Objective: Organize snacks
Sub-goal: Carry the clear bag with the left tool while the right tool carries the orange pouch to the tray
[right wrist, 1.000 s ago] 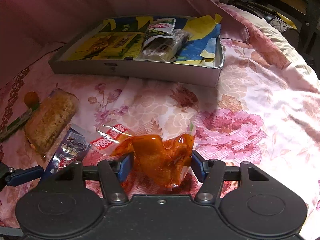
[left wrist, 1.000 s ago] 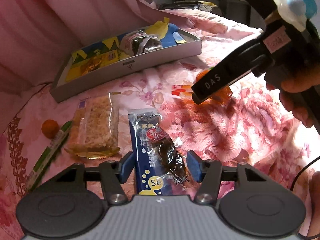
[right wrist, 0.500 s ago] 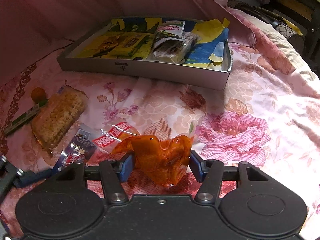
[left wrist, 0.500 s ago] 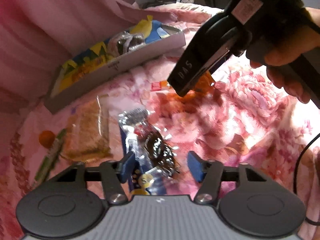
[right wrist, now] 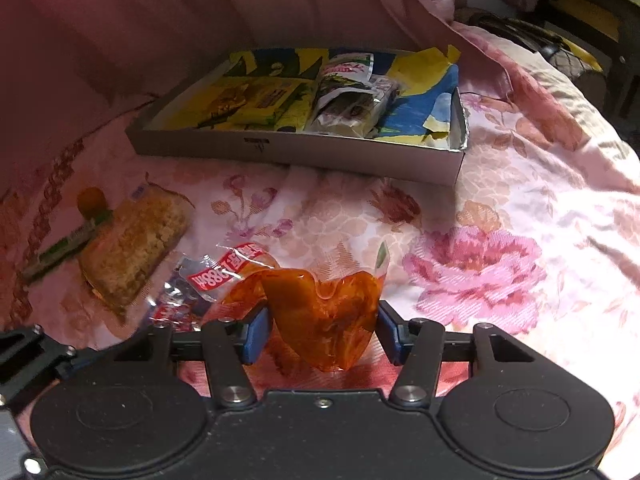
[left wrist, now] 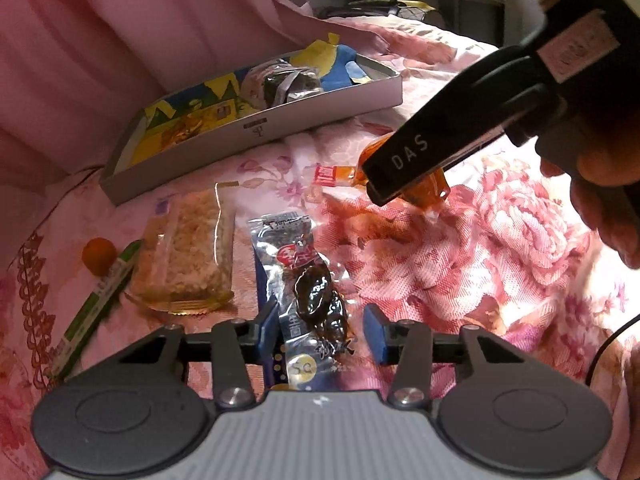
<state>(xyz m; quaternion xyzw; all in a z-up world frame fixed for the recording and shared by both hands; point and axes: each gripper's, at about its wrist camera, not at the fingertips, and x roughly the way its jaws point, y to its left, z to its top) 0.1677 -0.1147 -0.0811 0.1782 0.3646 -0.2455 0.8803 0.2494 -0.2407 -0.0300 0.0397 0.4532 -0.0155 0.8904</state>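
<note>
A grey cardboard box [left wrist: 320, 110] [right wrist: 352, 156] with several snack packs lies at the back of the flowered bedspread. My left gripper [left wrist: 320, 330] is open around a silver-blue packet with a dark snack [left wrist: 316, 296]. My right gripper [right wrist: 320, 332] is closed on an orange snack pouch [right wrist: 324, 320], which is crumpled between the pads and held a little above the spread; it also shows in the left wrist view [left wrist: 432, 188]. A clear-wrapped crumbly cake [left wrist: 184, 252] [right wrist: 128, 248] lies to the left.
A green-white stick pack [left wrist: 96, 304] [right wrist: 64, 246] and a small orange ball [left wrist: 98, 254] [right wrist: 91, 199] lie at the far left. A pink curtain hangs behind the box. Dark furniture [right wrist: 592, 20] stands at the back right.
The right gripper has closed on the orange pouch and lifted it slightly. The left gripper has tilted and come back over the dark-snack packet, still open.
</note>
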